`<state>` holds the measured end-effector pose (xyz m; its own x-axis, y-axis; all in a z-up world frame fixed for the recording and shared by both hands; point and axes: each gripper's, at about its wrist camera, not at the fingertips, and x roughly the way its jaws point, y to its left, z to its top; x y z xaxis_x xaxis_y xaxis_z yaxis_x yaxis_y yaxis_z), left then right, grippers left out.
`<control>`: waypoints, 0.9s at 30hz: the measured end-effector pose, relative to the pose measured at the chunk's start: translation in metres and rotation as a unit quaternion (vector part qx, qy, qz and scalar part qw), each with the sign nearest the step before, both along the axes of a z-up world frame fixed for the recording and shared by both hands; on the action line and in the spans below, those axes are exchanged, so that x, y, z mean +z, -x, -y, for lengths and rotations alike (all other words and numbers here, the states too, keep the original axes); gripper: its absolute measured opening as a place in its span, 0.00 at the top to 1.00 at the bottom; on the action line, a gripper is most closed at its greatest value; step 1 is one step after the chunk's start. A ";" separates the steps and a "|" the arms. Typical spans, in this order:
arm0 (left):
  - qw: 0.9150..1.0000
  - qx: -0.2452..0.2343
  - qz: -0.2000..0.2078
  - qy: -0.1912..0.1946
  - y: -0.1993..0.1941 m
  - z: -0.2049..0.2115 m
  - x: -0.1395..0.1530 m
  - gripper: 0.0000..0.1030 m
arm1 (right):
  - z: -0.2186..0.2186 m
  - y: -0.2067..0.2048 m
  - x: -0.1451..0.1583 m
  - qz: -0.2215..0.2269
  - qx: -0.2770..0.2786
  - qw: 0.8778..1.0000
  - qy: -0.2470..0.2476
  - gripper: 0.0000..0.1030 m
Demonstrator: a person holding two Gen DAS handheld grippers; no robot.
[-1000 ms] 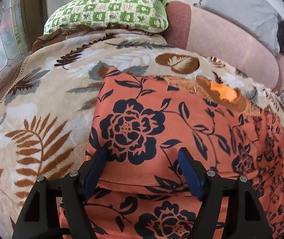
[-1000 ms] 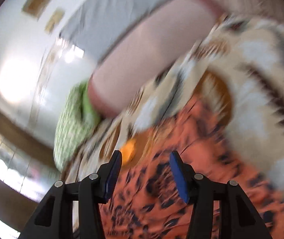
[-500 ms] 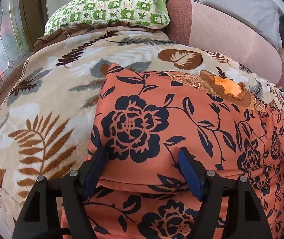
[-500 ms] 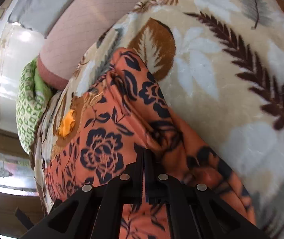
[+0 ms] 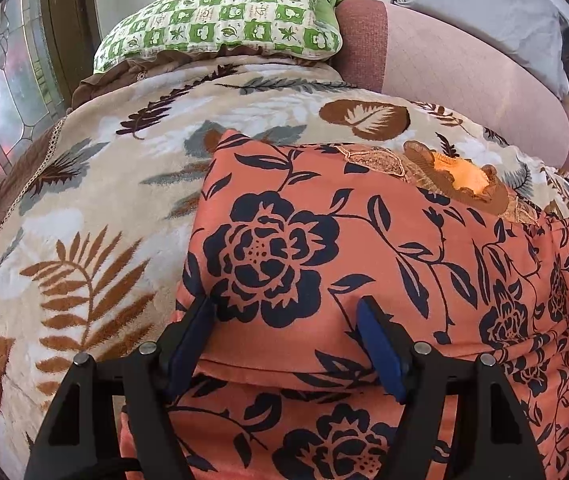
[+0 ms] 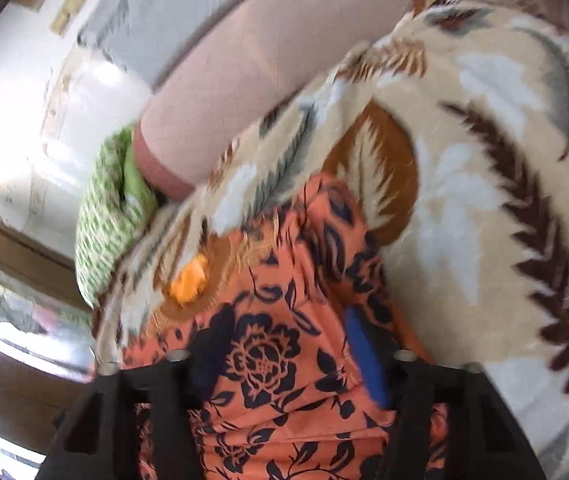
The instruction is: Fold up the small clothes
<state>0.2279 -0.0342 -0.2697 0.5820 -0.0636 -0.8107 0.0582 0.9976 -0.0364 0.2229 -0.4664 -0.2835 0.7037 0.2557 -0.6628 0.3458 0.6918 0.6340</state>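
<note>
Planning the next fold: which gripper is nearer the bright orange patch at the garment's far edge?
Right. The right gripper sits just below the orange patch; the left gripper is at the opposite near edge.

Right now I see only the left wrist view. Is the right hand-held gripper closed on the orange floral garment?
Observer: No. The right hand-held gripper is open, and the orange floral garment lies between its fingers, not pinched.
Operator: Where does the garment end on that side?
Observer: Its right edge lies on the blanket, beside a dark brown fern print.
Operator: Is that view sharp enough to check creases?
Observer: No, the right wrist picture is blurred, so fine creases cannot be told.
</note>
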 end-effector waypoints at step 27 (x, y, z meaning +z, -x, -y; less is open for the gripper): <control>1.000 -0.001 0.001 0.002 0.000 -0.001 0.001 0.28 | -0.002 0.005 0.014 0.010 0.002 0.998 0.057 0.76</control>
<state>0.2275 -0.0331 -0.2684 0.5830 -0.0677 -0.8096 0.0593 0.9974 -0.0406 0.2180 -0.4648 -0.2693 0.7169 0.1824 -0.6728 0.3309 0.7604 0.5588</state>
